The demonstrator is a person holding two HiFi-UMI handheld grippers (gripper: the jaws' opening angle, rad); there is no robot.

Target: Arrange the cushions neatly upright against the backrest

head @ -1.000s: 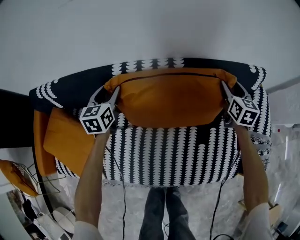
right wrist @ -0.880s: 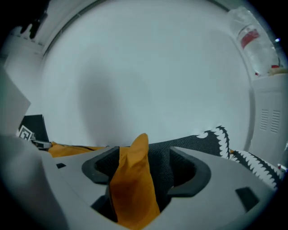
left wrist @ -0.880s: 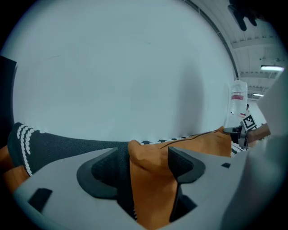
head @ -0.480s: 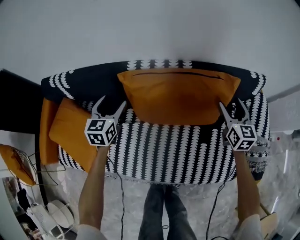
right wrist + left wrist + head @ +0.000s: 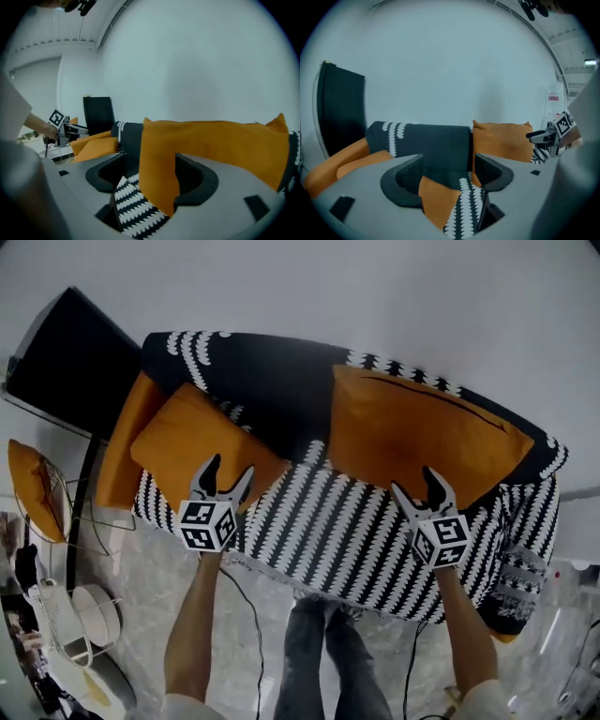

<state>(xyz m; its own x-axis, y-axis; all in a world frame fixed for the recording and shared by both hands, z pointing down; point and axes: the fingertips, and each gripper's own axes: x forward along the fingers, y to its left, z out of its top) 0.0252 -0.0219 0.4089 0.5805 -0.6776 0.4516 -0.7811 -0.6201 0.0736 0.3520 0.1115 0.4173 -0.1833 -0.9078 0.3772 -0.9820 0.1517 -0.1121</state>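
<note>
Both of your tongs are wide open and hold nothing. Your right tongs hang by the bottom corner of the upright cushion, which already stands against the backrest of the striped sofa. That corner shows between the 2 jaws, but the pads do not squeeze it, so I think you can leave this cushion alone. Your left tongs hang over the near corner of the flat cushion, which lies on the seat at the sofa's left end. Its corner sits between the open jaws too. This looks like the 1 to do now. Push the left tongs further on, so they bite a good bit of cloth and not just the tip. Bring the right tongs over to the other corner, so the cushion does not flop or twist. Lift it, stand it on its long edge, and press it back until it touches the bare backrest beside the upright cushion. A 3rd orange cushion seems to lean at the sofa's end just behind it, so try not to drag that along.
</note>
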